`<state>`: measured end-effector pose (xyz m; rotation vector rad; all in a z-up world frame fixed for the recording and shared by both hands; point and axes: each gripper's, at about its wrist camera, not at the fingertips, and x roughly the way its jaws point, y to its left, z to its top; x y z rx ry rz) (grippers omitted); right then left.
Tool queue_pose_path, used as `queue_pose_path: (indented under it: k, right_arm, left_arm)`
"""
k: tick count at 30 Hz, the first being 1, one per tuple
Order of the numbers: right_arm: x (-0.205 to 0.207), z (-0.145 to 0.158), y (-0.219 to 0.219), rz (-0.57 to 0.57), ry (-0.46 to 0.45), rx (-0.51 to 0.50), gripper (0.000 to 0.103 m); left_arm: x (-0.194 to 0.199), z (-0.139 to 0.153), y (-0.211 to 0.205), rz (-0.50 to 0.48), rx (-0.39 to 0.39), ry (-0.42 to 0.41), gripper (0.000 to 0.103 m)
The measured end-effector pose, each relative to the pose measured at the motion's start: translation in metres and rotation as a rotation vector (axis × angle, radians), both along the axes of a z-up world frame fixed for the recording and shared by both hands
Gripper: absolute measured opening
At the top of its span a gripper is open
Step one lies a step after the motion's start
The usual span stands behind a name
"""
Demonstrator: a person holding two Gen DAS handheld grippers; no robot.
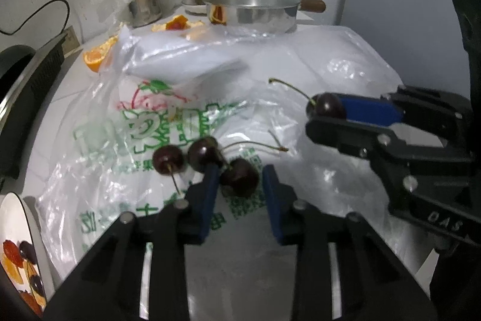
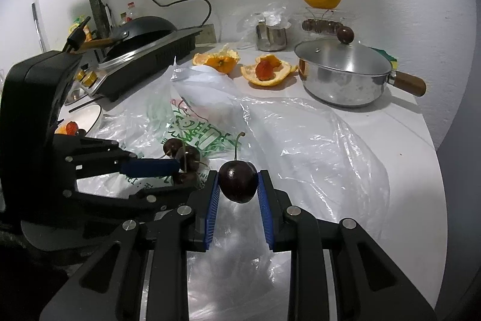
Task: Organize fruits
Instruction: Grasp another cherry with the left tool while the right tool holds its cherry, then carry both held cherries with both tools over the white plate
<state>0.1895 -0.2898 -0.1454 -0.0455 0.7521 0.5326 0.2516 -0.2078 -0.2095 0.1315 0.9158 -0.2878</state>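
Right gripper: clamped on 1 dark cherry, stem up, lifted clear of the clear plastic sheet.
Left gripper: jaws narrow around a second cherry on the printed bag; left pad looks touching, a sliver of gap shows at the right pad, so no firm grip can be confirmed.
Loose cherries: 2 more just beside it at 10 o'clock, stems crossing.
Plate: at 8 o'clock in the left view, already holding fruit; likely the destination.
Risk 1: the left pad may catch the neighbour's stem and drag or roll that cherry off the slick bag.
Risk 2: the jaws may pinch a fold of bag with the fruit and lift the plastic too.
Risk 3: too hard a squeeze could bruise or split the soft fruit.
Left view only: the pad gap at the cherry, the plate's contents.
Right view only: the held cherry seated between both pads; 2 orange peels at 12 o'clock; stove with wok at 10 o'clock.
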Motion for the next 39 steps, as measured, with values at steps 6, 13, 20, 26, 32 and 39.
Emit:
queue_pose_path:
  k: [6,13,20,26,32,39]
  right_arm:
    - [0.0,0.001,0.002,0.006,-0.002,0.003,0.027]
    - [0.002,0.003,0.001,0.0,-0.007,0.003,0.027]
    - [0.0,0.003,0.0,-0.012,-0.005,0.001,0.027]
    - [-0.003,0.009,0.004,-0.016,-0.019,-0.008,0.027]
    - [-0.01,0.018,0.013,-0.016,-0.035,-0.024,0.027]
    - [-0.023,0.028,0.028,-0.013,-0.054,-0.047,0.027]
  left_arm:
    - [-0.002,-0.005,0.006,0.03,-0.057,0.058,0.031]
    - [0.011,-0.009,0.003,0.03,-0.067,0.07,0.032]
    - [0.011,-0.009,0.0,-0.002,-0.062,0.045,0.029]
    - [0.002,-0.005,0.007,-0.007,-0.077,0.03,0.029]
    - [-0.012,0.007,0.015,-0.02,-0.1,0.003,0.029]
    - [-0.032,0.025,0.026,-0.042,-0.119,-0.039,0.029]
